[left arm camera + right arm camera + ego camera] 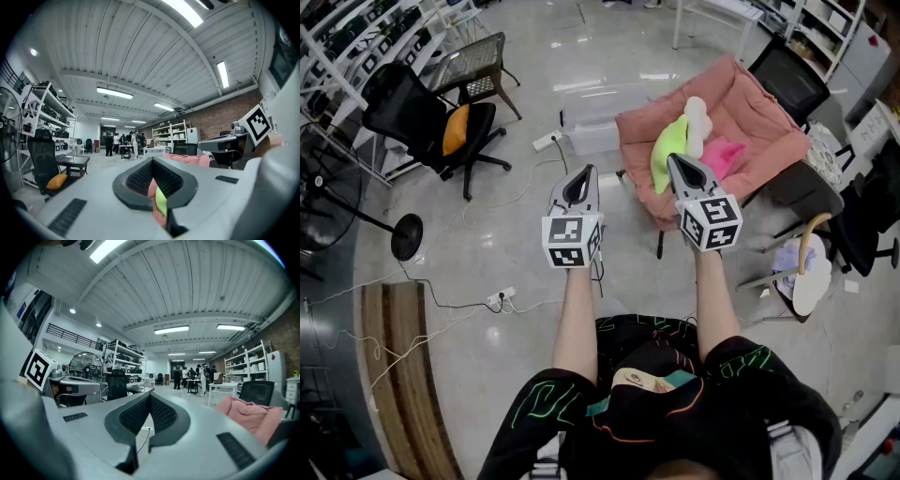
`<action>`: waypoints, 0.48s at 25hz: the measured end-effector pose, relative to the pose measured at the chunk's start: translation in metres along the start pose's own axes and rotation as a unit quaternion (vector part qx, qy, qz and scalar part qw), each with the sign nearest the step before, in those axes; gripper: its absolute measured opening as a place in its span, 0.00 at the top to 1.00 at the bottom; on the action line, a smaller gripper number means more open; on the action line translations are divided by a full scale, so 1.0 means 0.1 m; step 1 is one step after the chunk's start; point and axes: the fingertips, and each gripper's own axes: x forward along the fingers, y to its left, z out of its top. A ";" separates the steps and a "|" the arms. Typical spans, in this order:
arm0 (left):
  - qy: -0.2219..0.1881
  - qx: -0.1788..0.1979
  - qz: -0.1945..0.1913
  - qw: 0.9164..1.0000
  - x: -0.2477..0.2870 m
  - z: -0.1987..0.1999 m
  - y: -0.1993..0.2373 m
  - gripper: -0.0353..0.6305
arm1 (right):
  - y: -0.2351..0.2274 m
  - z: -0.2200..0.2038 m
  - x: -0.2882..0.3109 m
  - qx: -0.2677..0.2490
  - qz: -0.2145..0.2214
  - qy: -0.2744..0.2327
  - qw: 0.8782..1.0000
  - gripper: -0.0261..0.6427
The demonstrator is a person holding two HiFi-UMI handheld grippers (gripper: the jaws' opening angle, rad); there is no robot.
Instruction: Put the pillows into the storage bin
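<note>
Person is holding both tools out level over the floor (487, 234), side by side, apart. The left hand-held gripper (586, 173) is showing its jaws pressed together in its own view (152, 161), with nothing clamped. The right hand-held gripper (675, 161) is showing the same (149, 397): jaws together and empty.

Three pillows are lying on a pink cushioned seat (769, 141), none in the bin. The lime-green pillow (667, 150) is sitting by the seat's left edge. The cream pillow (697, 122) is leaning just behind it, touching it. The hot-pink pillow (724, 156) is resting beside them, toward the seat's middle. The right tool's tip is overlapping the green pillow in the head view; contact can't be told.

A clear storage bin (598, 131) is standing on the floor just off the seat's left edge. A power strip (546, 142) is lying beside it. An office chair (412, 112) carrying an orange cushion (455, 129) is standing well off to the left.
</note>
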 end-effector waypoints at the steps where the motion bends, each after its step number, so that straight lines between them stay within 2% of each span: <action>1: -0.001 0.000 -0.002 1.000 0.02 0.00 0.00 0.95 | -0.03 0.01 0.01 0.001 -0.006 -0.006 1.000 0.97; 12: -0.010 -0.015 0.007 1.000 0.38 -0.01 0.34 0.95 | -0.50 0.16 0.28 0.019 -0.043 -0.039 0.998 0.97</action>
